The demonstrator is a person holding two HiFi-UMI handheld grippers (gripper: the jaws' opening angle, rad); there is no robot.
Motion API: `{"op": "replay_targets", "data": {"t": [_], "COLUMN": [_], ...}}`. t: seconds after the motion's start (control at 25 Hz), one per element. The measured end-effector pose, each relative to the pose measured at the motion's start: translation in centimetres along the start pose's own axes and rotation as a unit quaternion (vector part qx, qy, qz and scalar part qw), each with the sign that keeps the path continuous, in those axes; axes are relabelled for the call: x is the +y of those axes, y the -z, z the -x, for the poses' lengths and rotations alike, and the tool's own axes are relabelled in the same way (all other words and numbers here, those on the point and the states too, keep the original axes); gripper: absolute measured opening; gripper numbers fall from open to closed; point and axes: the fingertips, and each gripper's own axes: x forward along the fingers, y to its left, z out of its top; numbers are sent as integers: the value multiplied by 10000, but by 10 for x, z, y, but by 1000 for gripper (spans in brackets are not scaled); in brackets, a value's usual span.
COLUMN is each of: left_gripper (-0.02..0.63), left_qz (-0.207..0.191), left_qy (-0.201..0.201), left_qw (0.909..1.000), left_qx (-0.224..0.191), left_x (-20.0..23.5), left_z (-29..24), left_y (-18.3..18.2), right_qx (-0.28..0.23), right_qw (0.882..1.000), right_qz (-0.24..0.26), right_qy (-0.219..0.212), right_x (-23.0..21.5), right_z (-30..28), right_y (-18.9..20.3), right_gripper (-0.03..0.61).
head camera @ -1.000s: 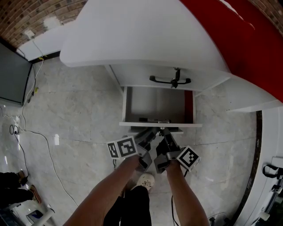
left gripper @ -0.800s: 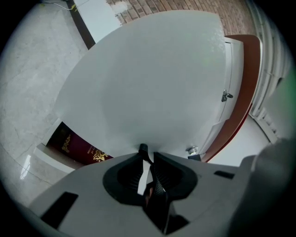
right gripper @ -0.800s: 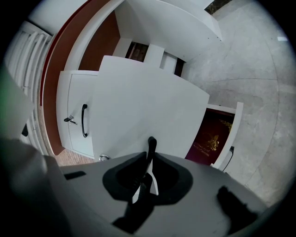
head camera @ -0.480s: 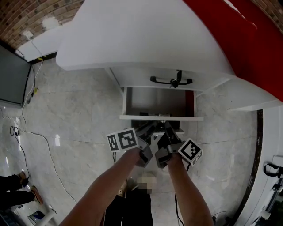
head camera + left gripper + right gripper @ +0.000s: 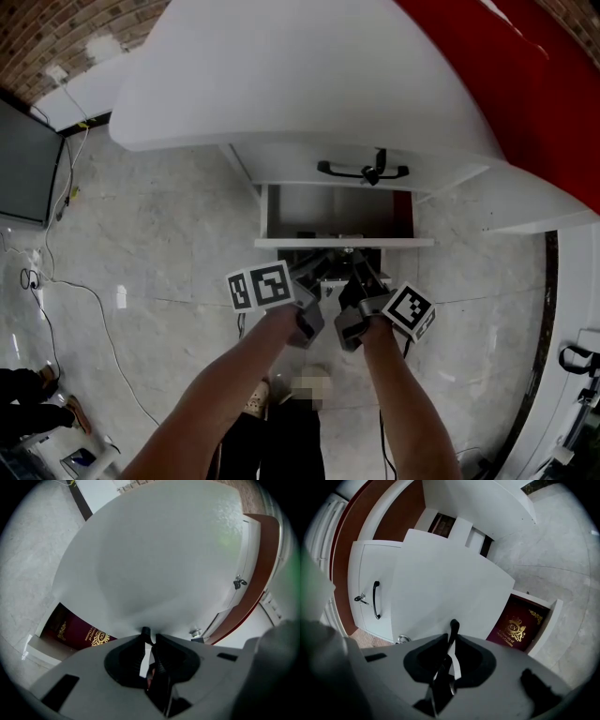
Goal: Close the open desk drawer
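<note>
Task thing: white desk drawer [image 5: 403,242], part open, sticking out under the curved white desktop [image 5: 300,75]. I have both claws at the drawer's front panel, side by side near its middle, and the tips look to be touching it.

Left gripper [image 5: 150,634]: jaws narrow, a slit apart, nothing in them, only white panel showing through. Right gripper [image 5: 452,633]: also narrow, jaws have just been opening a little, nothing between them. So I read this as a tip push, no grip.

To do it well I'd push level and straight in with even pressure from both sides, so the drawer doesn't skew. I'd also stay on the flat panel and not ride over its top edge.

- Inside the drawer: maroon booklet with gold crest [image 5: 518,625]. It sits low and probably won't catch.
- Above the drawer: black bar handle [image 5: 361,172] with a key, out of the path.
- Left of the drawer, well apart: floor cables [image 5: 84,291].
- Right of the drawer: red panel [image 5: 525,84].
</note>
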Motion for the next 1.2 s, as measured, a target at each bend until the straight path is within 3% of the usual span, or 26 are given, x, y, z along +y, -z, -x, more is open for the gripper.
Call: {"op": "replay_targets", "data": {"t": [0.64, 0.96, 1.2], "left_gripper": [86, 87, 87], "left_qz": [-230, -308, -287], "left_qy": [-134, -12, -78], "left_qw": [9996, 9989, 9992], "left_qx": [136, 362, 268], "left_x": [-2, -2, -2], "left_z": [-20, -23, -29], "left_y": [-38, -40, -51], "right_qx": [164, 199, 146], "right_qw": [9991, 9994, 9995], "right_qz": [42, 115, 84], "right_qy": [380, 271, 274], "right_x": [8, 9, 12], "right_z": [-33, -36, -46], "right_y": [-22, -24, -32], "right_gripper": [58, 60, 60]}}
